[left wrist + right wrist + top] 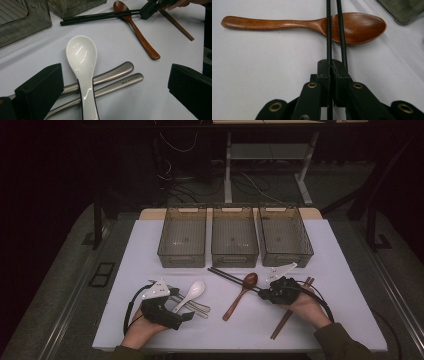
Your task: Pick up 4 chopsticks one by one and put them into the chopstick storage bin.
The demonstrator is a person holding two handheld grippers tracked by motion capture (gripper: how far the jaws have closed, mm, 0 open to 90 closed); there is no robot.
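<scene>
We hold our right gripper (263,293) clenched on a pair of thin black chopsticks (231,277), and the right gripper view shows its two pads pressed together on one stick (328,42) while the second stick (342,42) runs just beside the pad on the other side; whether that second stick is also pinched we cannot tell. The chopsticks reach away from the jaws across the bowl of a brown wooden spoon (352,27), which lies flat on the white table (320,250) with its handle pointing toward our side. In the high view the black chopsticks slant from the gripper up toward the middle one of three clear grey plastic bins (234,251) that stand in a row along the far edge of the table. A pair of reddish-brown wooden chopsticks (287,315) lies under our right hand (305,307). Our left gripper (186,316) is released, its two black pads (40,87) standing wide apart on either side of a white ceramic soup spoon (82,57). That spoon lies bowl-up across two grey metal handles (115,75), and the jaws touch neither. Our left hand (142,330) rests near the table's near edge.
</scene>
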